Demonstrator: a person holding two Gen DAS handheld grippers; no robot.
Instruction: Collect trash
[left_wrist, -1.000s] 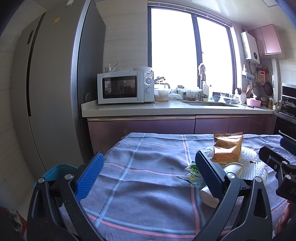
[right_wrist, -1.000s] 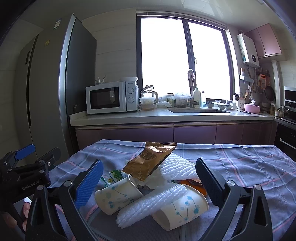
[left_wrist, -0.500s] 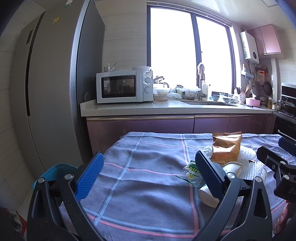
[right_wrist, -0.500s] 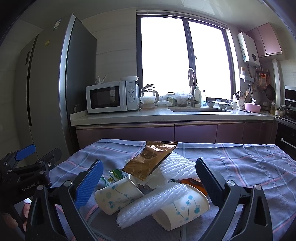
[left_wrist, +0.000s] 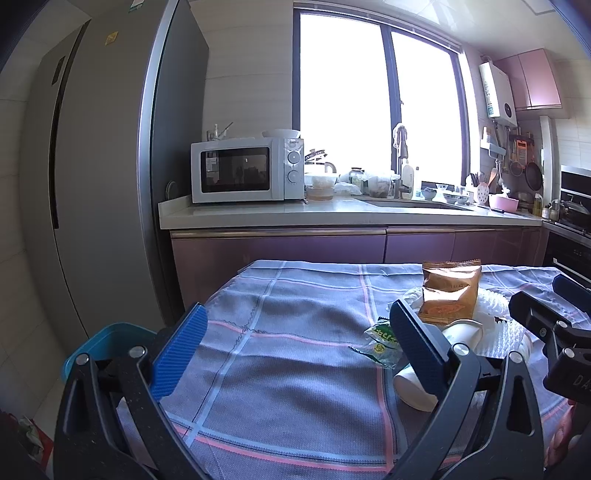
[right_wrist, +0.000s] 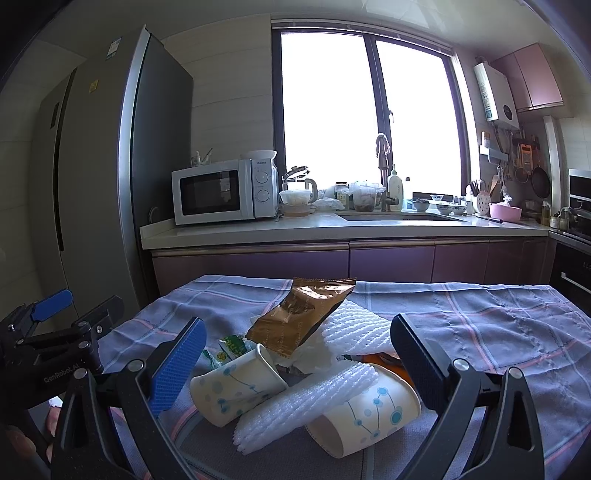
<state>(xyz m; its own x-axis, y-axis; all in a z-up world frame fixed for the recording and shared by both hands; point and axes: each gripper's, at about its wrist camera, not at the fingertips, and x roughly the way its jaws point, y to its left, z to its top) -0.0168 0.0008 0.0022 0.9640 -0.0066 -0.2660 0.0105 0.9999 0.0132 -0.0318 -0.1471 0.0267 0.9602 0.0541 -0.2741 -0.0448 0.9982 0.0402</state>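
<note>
A trash pile lies on the checked tablecloth (right_wrist: 498, 332): a gold snack bag (right_wrist: 299, 319), two dotted paper cups (right_wrist: 236, 386) (right_wrist: 369, 417) on their sides, white foam nets (right_wrist: 306, 400), a green wrapper (right_wrist: 231, 347) and orange scraps. My right gripper (right_wrist: 295, 354) is open and empty, jaws either side of the pile just in front of it. My left gripper (left_wrist: 295, 339) is open and empty over bare cloth, left of the pile; the snack bag (left_wrist: 448, 299), the green wrapper (left_wrist: 382, 341) and a cup (left_wrist: 417, 387) show at its right finger.
A blue bin (left_wrist: 107, 343) stands on the floor by the table's left edge. Behind the table are a counter with a microwave (right_wrist: 221, 192), a sink and a tall fridge (left_wrist: 92, 184). An oven (right_wrist: 576, 258) stands at the right.
The left wrist view has drifted slightly; the pile and the counter sit a little further left in it. The right gripper and the trash have not visibly moved.
</note>
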